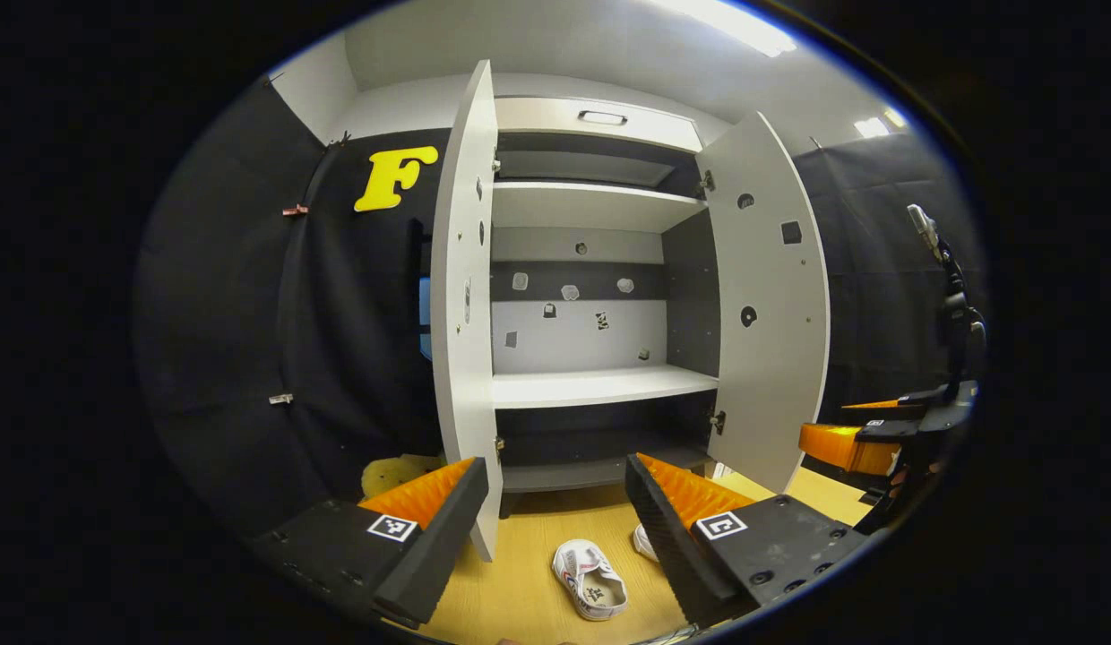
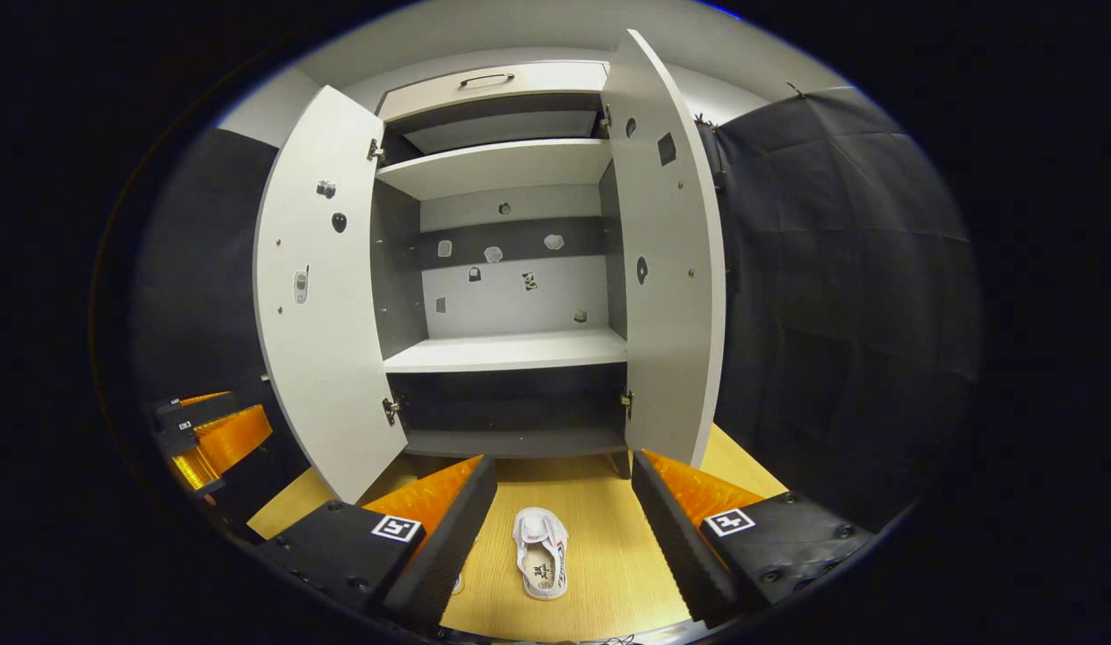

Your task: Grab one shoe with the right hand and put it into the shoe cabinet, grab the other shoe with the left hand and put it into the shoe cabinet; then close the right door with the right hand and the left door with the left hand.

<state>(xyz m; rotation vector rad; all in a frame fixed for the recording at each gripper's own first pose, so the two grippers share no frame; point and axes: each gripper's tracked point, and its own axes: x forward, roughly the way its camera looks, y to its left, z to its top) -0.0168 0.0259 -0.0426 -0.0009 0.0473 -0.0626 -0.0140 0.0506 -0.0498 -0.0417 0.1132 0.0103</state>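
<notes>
Two white shoes lie on the wooden floor in front of the open shoe cabinet (image 1: 600,387). In the left gripper view one shoe (image 1: 589,580) lies between my fingers and below them. The other shoe (image 1: 643,542) peeks out from behind my right-side finger. My left gripper (image 1: 555,528) is open and holds nothing. The right gripper view has a shoe (image 2: 540,551) lying lengthwise in the gap of my right gripper (image 2: 560,528), which is open and above it. A sliver of the second shoe (image 2: 457,584) shows by the left finger. Both cabinet doors (image 2: 327,296) (image 2: 667,269) stand wide open.
The cabinet (image 2: 511,351) has bare shelves and a low bottom compartment (image 2: 515,439). The left door (image 1: 461,313) and right door (image 1: 775,313) jut toward me. Black cloth walls both sides. The other gripper (image 1: 878,439) shows at the right edge, beside a stand (image 1: 954,296).
</notes>
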